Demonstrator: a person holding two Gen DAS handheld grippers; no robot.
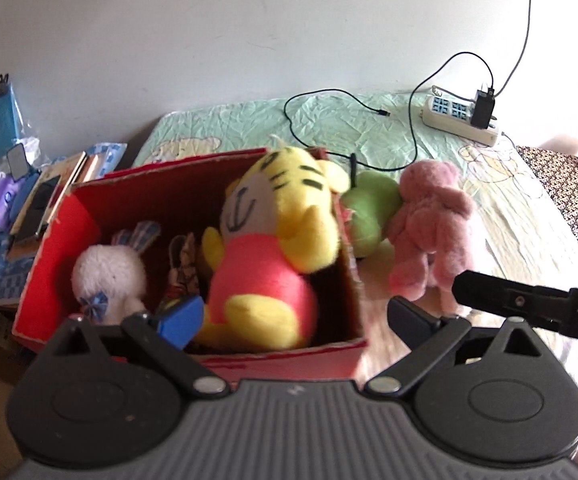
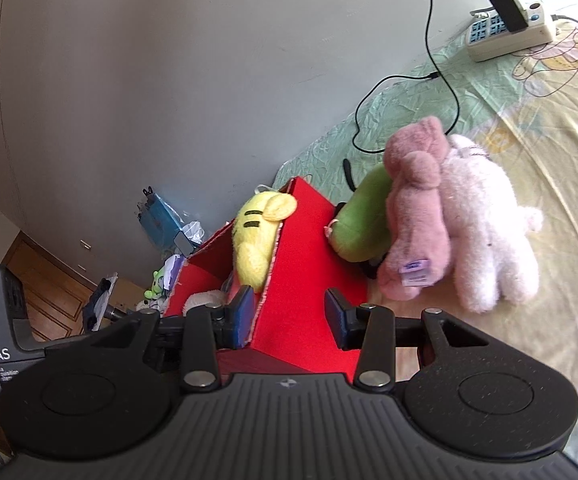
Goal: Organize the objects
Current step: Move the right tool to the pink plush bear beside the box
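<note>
Daylight from the right, strong; left wrist view overexposed at right edge, bed sheet (image 1: 501,208) washed out w/ glare. Wall (image 2: 149,80) reads grey & dimmer in right wrist view, white in the other. Heavy fisheye bend + dark vignette at corners in both. Yellow tiger plush (image 1: 273,240) soft, slightly blurred; pink plush (image 2: 413,216) sharper. Shadows soft, falling leftward inside red box (image 1: 341,356).

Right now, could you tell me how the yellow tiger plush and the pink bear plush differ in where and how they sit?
The yellow tiger plush is inside the red box, leaning against its right wall; the pink bear plush stands outside on the bedsheet. The tiger is yellow with dark stripes and a red shirt; the bear is plain pink. The tiger faces the left wrist camera; the bear shows its back. Both are soft toys, and neither is gripped.
</note>
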